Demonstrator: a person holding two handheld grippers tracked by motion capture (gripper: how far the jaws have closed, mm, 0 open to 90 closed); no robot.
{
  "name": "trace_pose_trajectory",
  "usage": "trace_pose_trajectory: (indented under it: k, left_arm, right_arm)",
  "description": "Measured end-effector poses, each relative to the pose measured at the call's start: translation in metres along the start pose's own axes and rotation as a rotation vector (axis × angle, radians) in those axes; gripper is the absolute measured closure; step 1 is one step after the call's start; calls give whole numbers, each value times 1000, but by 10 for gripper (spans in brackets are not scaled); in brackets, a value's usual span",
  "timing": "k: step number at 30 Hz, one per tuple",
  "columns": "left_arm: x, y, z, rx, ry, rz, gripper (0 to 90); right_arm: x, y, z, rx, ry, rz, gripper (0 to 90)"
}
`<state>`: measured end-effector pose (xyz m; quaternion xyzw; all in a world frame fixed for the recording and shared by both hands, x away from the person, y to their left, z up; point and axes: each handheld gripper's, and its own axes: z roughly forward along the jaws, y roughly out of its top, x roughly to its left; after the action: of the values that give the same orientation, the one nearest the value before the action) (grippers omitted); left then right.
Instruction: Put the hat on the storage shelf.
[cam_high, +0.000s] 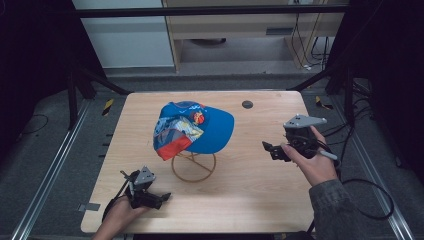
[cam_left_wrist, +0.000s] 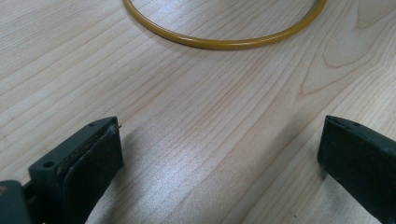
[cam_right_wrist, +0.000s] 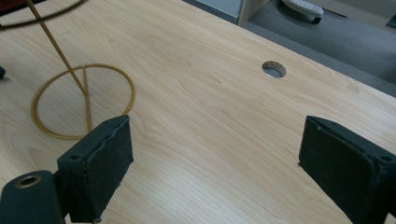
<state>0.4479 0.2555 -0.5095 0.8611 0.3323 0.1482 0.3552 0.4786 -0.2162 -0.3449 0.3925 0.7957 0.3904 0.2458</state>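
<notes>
1. Your left gripper (cam_high: 161, 198) sits low at the near left of the table (cam_high: 260, 200), jaws spread wide and holding nothing.
2. Your right gripper (cam_high: 267, 149) hovers over the right side of the table, jaws likewise parted and empty.
3. The blue cap (cam_high: 192, 128) rests on top of the gold wire stand (cam_high: 194, 167) at the table's middle, well apart from both grippers.
4. The cap's brim seems to point right, though the dim high view leaves that uncertain.
5. A round hole (cam_right_wrist: 274, 69) lies in the tabletop beyond the stand.
</notes>
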Motion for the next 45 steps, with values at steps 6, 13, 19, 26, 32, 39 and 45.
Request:
trace_pose_trajectory:
  k: [6,13,19,26,32,39,45]
  left_arm:
    - [0,0,0,0,0,0,0]
    - [0,0,0,0,0,0,0]
    - [0,0,0,0,0,0,0]
    - [0,0,0,0,0,-1,0]
    - [0,0,0,-1,0,-1,0]
    - [0,0,0,0,0,0,0]
    - [0,0,0,0,0,0,0]
  right_arm:
    - [-2,-17,0,3,1,0,100]
    - [1,-37,7,12,11,11,100]
    - [7,-49,17,15,26,21,106]
    - [14,-62,30,27,49,35,108]
    - [21,-71,43,52,74,51,106]
    - [27,-79,56,78,100,56,100]
    - [34,-88,68,103,132,79,72]
